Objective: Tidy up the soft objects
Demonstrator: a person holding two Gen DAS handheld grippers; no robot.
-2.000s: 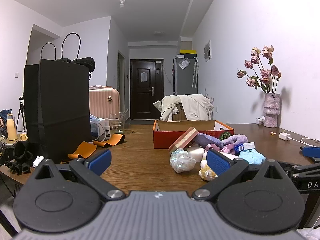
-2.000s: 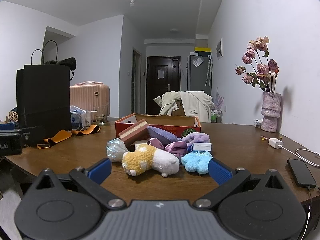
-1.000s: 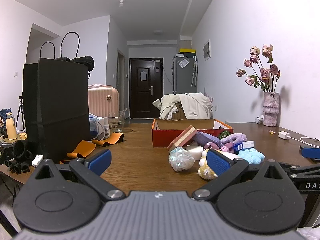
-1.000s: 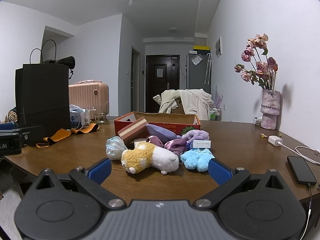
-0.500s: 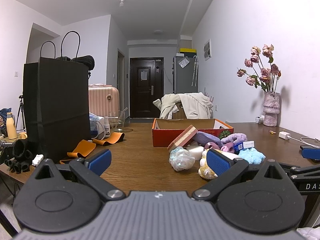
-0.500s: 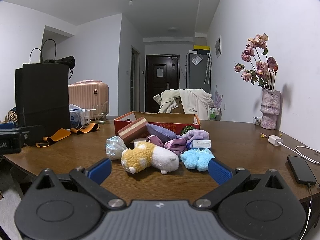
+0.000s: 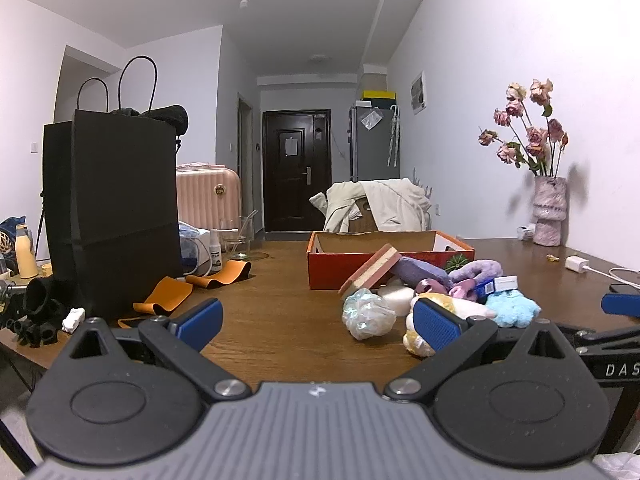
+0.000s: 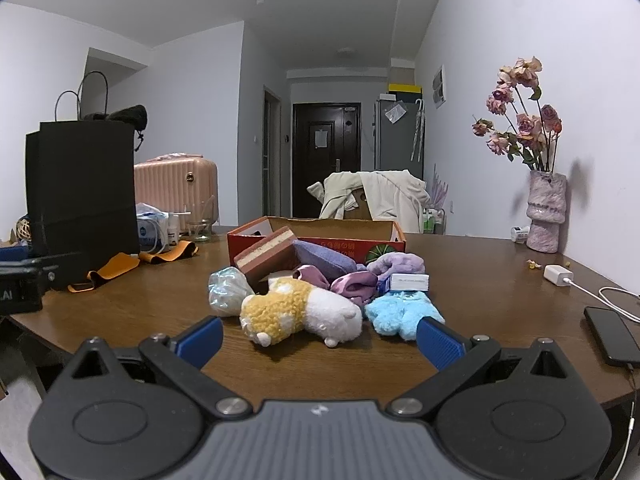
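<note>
Soft objects sit heaped at the middle of the wooden table (image 8: 480, 304), directly at 12 o'clock from the right gripper (image 8: 318, 340), whose fingers are spread wide and hold nothing. Going left to right through the heap: a crinkled plastic pouch (image 8: 228, 292), a pink-and-cream sponge block (image 8: 266, 258) leaning on the red cardboard box (image 8: 320, 240) behind it, a yellow-and-white plush (image 8: 300, 312) nearest the table's front edge, a purple satin scrunchie (image 8: 348, 284), then a blue fluffy toy (image 8: 402, 312). Bare wood lies between the plush and the gripper.

The left gripper (image 7: 318, 322) is also spread wide and empty; the heap is at its 1 o'clock, with open tabletop straight ahead. A black paper bag (image 7: 114, 216) stands at 10 o'clock near the left edge.
</note>
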